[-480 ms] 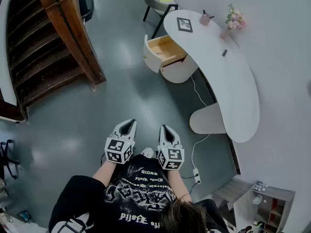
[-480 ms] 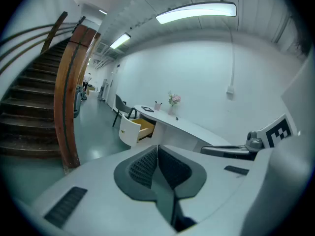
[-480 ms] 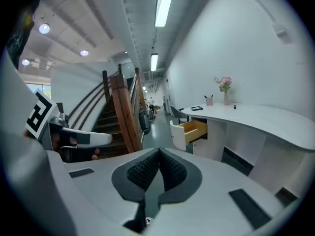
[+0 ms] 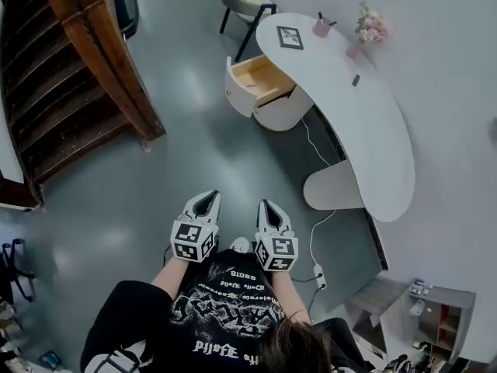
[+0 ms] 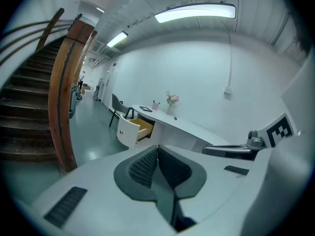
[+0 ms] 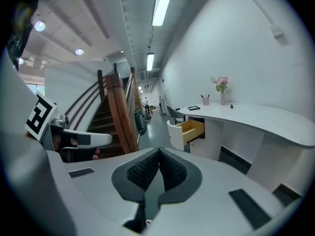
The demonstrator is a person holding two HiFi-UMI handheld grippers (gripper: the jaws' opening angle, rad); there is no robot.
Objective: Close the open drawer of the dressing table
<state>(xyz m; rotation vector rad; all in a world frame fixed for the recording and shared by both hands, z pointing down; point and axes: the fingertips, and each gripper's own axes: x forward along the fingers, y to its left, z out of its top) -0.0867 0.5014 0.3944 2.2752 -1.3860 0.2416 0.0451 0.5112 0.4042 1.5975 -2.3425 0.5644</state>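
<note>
Left tongs (image 4: 206,196) and right tongs (image 4: 265,203) are both closed, gripping nothing.

This is a large, sparsely furnished indoor hall, more a studio or showroom than a home. A curved white dressing table (image 4: 373,130) stands against a plain white wall on a glossy grey floor (image 4: 194,162), with a picture frame (image 4: 290,37), a pink cup of pens (image 4: 321,27) and a vase of pink flowers (image 4: 371,23) on its top and a chair (image 4: 245,2) just past its far end. Across the floor from the dressing table rises a dark wooden staircase (image 4: 62,84), and long tube lights (image 5: 197,12) run along the high ceiling toward a corridor (image 6: 146,103) beyond the chair.
</note>
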